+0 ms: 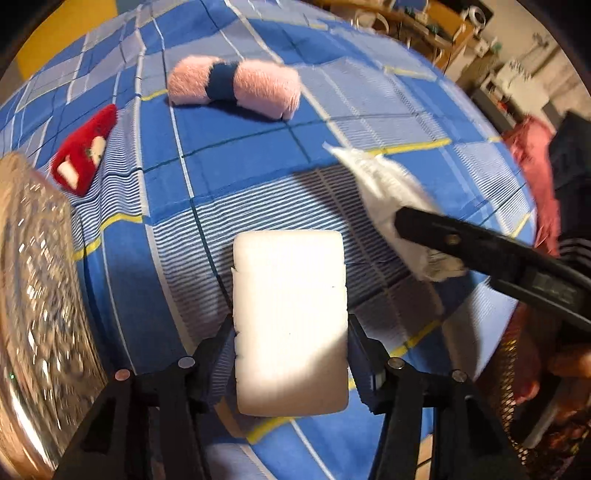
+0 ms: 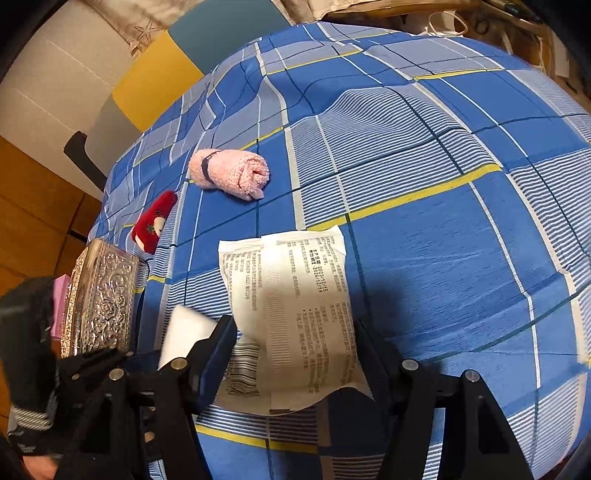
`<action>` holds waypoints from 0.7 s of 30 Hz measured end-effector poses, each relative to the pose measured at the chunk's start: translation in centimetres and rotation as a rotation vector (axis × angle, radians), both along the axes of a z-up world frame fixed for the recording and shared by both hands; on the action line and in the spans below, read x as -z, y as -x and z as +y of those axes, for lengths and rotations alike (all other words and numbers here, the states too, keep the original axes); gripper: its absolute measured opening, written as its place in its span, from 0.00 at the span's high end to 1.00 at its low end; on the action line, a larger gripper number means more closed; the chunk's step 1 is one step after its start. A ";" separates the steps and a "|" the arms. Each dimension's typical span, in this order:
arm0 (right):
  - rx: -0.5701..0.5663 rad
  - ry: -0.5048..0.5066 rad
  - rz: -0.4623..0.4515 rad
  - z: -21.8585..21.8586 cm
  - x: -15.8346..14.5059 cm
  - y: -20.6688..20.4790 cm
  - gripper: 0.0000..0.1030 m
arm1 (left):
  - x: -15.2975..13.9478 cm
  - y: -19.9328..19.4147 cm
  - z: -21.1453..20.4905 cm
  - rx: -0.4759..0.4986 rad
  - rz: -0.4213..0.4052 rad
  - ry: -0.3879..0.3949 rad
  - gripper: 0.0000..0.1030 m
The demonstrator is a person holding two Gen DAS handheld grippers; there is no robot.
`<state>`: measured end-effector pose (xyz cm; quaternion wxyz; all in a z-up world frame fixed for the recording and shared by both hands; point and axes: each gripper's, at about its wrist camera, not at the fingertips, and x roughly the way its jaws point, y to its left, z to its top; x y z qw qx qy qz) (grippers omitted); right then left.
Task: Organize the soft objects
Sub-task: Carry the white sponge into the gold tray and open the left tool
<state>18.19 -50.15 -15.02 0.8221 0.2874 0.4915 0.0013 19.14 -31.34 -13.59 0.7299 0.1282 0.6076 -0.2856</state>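
Note:
A white sponge (image 1: 290, 317) sits upright between the fingers of my left gripper (image 1: 290, 334). Both pads touch its sides, so it is held above the blue checked sheet (image 1: 236, 147). The sponge (image 2: 184, 330) also peeks out beside the right gripper's left finger. My right gripper (image 2: 295, 332) is shut on a white printed packet (image 2: 299, 295), which hangs over the sheet. In the left wrist view one black finger (image 1: 424, 229) lies across that packet (image 1: 384, 188). A pink rolled towel (image 1: 232, 86) (image 2: 229, 173) with a dark band and a red plush piece (image 1: 83, 151) (image 2: 153, 221) lie farther back.
A silver embossed box (image 1: 33, 295) (image 2: 99, 299) stands close on the left. Pink cloth (image 1: 535, 177) and a dark mesh container (image 1: 513, 387) sit at the right edge, near a person's hand (image 1: 569, 363). Beyond the bed are a yellow panel (image 2: 155, 85) and cluttered shelves (image 1: 424, 26).

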 end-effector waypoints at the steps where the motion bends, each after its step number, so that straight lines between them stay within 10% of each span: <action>1: -0.001 0.004 0.000 0.1 0.0 0.0 0.36 | -0.6 1.2 0.6 -0.007 -0.013 0.026 0.45; 21: -0.040 0.146 -0.010 1.9 0.1 0.3 0.37 | -11.3 1.8 16.2 -0.260 -0.263 0.350 0.45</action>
